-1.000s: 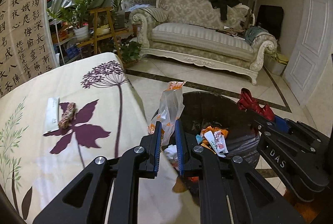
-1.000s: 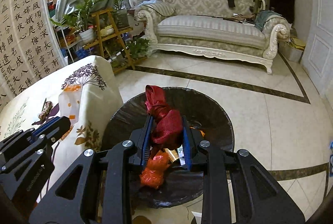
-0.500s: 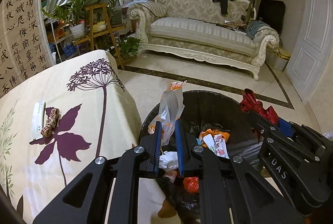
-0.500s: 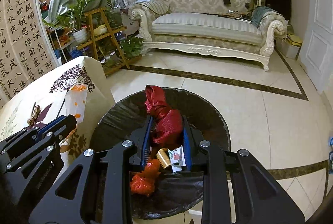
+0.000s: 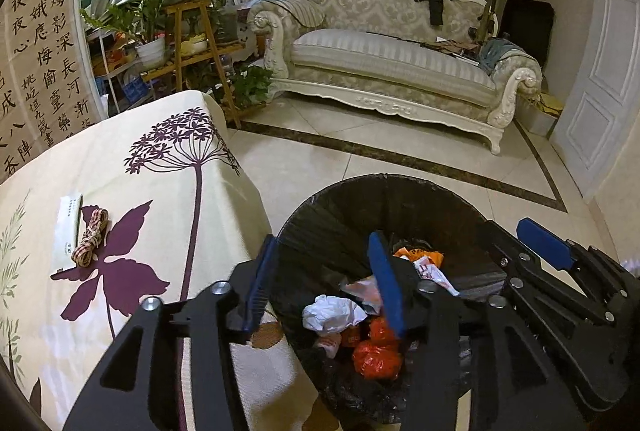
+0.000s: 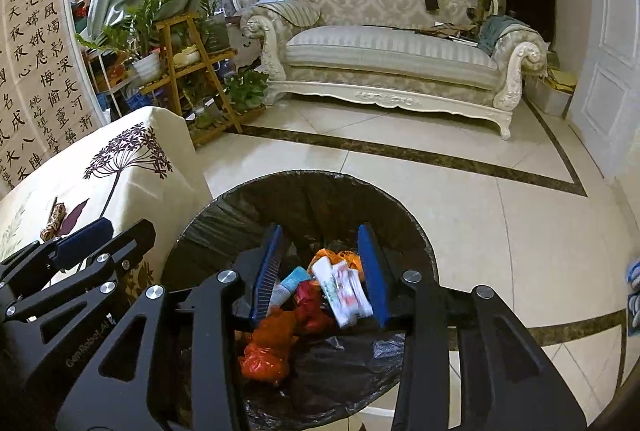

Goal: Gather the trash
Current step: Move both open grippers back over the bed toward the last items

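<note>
Glossy cream floor tiles (image 6: 500, 231) surround a round bin lined with crinkled black plastic (image 6: 224, 215), which stands just beside my desk under its flower-printed cloth (image 5: 168, 215). Both my left tool (image 5: 322, 273) and right tool (image 6: 324, 263) hang spread wide and empty over the bin. Crumpled white paper (image 5: 334, 315), orange wrappers (image 6: 266, 349) and what looks like a red bag (image 6: 310, 305) lie inside, while a coiled braided cord (image 5: 90, 237) and flat white packet (image 5: 68, 227) rest on the desk.

The left gripper (image 6: 86, 243), seen to the left of the right jaws, carries pale lettering "GenRobot.AI" on its black body. The wall scroll (image 5: 44, 43), far left beyond the left jaws, bears columns of black Chinese calligraphy including 夜, 心, 深, 長, 河.
</note>
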